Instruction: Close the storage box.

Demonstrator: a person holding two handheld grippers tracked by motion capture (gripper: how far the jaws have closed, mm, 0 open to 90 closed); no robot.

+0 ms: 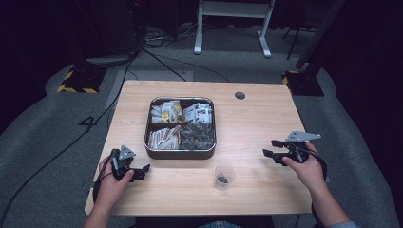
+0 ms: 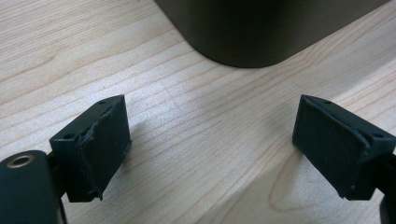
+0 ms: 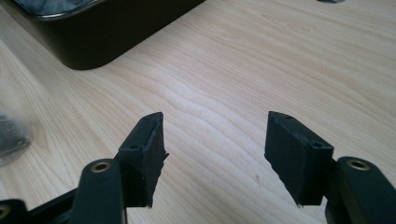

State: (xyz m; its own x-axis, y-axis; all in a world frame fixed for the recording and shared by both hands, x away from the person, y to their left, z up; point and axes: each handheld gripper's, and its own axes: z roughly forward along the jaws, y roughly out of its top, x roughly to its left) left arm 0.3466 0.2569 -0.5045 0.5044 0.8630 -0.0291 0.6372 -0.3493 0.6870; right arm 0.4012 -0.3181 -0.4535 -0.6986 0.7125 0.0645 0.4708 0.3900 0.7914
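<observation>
A dark metal tray [image 1: 179, 153] with four compartments of small packets stands in the middle of the wooden table [image 1: 256, 123]. In front of it sits a small clear plastic cup [image 1: 224, 175] with dark bits in its bottom. My left gripper [image 1: 142, 170] rests at the table's front left, open and empty, its jaws facing the tray's near corner [image 2: 243, 37]. My right gripper [image 1: 272, 148] hovers low over the table at the right, open with nothing between its jaws, pointing left toward the tray [image 3: 107, 32]. The cup's edge [image 3: 11, 135] shows blurred at the left of the right gripper view.
A round cable hole [image 1: 240, 95] lies in the table's far right part. Beyond the table are floor cables, a white desk frame [image 1: 233, 23] and yellow-black striped stand feet [image 1: 76, 83]. Bare wood lies between the tray and my right gripper.
</observation>
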